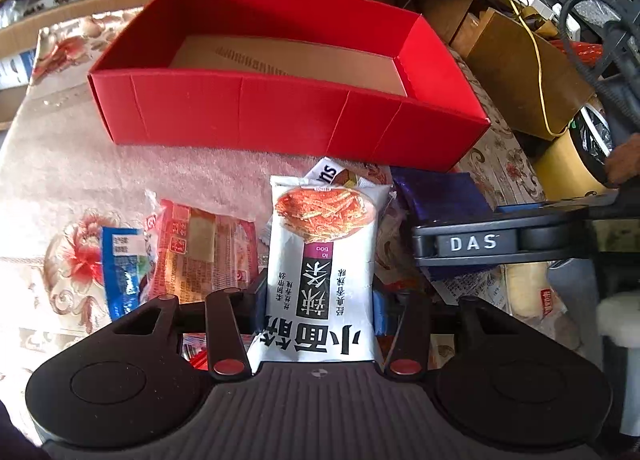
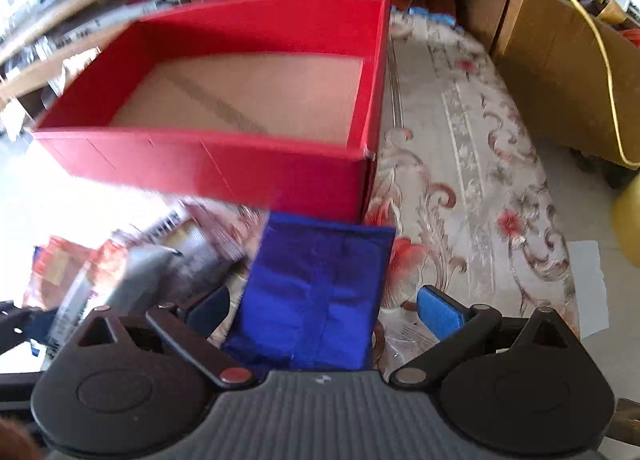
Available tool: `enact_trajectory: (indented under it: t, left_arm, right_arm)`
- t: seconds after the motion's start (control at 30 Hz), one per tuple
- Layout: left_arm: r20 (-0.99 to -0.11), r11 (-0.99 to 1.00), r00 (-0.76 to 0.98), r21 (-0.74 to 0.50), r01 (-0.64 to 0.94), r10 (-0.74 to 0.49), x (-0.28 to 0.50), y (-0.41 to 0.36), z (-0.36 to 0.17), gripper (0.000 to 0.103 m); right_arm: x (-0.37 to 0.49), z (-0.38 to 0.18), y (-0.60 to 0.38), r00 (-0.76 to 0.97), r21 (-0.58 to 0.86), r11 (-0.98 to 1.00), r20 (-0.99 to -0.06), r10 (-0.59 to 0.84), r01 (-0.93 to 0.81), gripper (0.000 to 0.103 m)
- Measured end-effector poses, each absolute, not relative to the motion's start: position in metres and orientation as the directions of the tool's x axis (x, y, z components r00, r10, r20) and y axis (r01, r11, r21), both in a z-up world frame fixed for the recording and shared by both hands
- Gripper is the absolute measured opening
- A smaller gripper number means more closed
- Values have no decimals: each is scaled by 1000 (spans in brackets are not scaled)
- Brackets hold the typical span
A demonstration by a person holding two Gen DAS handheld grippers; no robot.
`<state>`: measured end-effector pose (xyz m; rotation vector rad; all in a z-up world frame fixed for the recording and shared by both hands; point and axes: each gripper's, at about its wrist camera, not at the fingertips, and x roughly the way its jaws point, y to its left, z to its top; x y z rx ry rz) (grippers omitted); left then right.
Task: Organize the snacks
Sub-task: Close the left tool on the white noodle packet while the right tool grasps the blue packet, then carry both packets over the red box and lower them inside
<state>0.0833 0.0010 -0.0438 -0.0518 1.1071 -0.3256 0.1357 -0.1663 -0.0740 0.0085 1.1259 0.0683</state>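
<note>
Two grippers, each with a packet between its jaws. Left gripper (image 1: 316,300): jaws pressed against both long edges of a white, flat foil snack packet (image 1: 320,260) printed with black Chinese characters and a picture of red spicy strips, pinched near its lower half, top end pointing to 12 o'clock. Right gripper (image 2: 324,308): jaws spread, with a glossy deep-blue foil packet (image 2: 316,292) between them; left pad close against the packet's edge, right blue pad (image 2: 442,310) clearly apart from it, so not yet clamped, or loosely at best.

Outward from the left jaws: at 9 o'clock, a pink-and-orange wrapped cake bar (image 1: 204,244) and a blue-and-white plastic sachet (image 1: 124,264), lying on the floral-patterned counter (image 1: 64,164); at 3 o'clock, the right gripper's black body marked DAS, above the blue packet. At 12 o'clock, well beyond both packets, a large open red cardboard box (image 1: 280,116) with a bare brown floor, nothing seen inside.

Likely step: carrying packets up to the box. Risks, as judged: blue packet slipping out if lifted before the jaws close on it; slick foil sliding under a narrow edge pinch; white packet catching on the near red wall if brought in too low; both grippers crowding each other over the box.
</note>
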Motion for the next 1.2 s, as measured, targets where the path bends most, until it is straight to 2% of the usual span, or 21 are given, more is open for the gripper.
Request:
enact_trajectory:
  t: [0.13, 0.23, 0.33, 0.4, 0.47, 0.5, 0.53, 0.6, 0.8, 1.2]
  left_arm:
    - [-867, 947, 399, -217, 237, -298, 85, 1, -46, 60]
    - [-866, 941, 391, -225, 253, -312, 87, 0, -50, 74]
    - [-865, 939, 398, -204, 276, -305, 87, -5, -51, 80]
    - [-867, 941, 403, -186, 281, -292, 86, -7, -51, 77]
    - [-871, 947, 407, -171, 273, -275, 87, -6, -50, 69]
    - [-869, 946, 404, -187, 264, -285, 88, -3, -49, 60]
    - [-868, 945, 397, -208, 252, -297, 89, 1, -49, 56]
    - [-868, 946, 392, -226, 234, -305, 89, 6, -48, 54]
    - [-863, 946, 403, -219, 241, -303, 83, 6, -40, 51]
    - [-836, 954, 464, -226, 198, -294, 67, 16, -18, 50]
  right_arm:
    - [141, -81, -166, 413, 21, 998, -910, 40, -51, 102]
    - [144, -82, -167, 401, 23, 999, -915, 37, -38, 102]
    - [144, -84, -169, 411, 21, 998, -911, 41, -53, 102]
    - [143, -83, -169, 402, 22, 997, -914, 51, -77, 102]
    - [141, -81, -172, 404, 28, 996, -913, 60, -84, 95]
    - [139, -77, -173, 408, 31, 996, -911, 64, -88, 85]
    - [137, -75, -173, 410, 36, 995, -909, 72, -95, 73]
    - [133, -70, -175, 405, 62, 992, -909, 100, -107, 67]
    - [114, -60, -178, 405, 137, 983, -897, 175, -123, 64]
    - [77, -30, -175, 489, 199, 969, -837, 246, -147, 63]
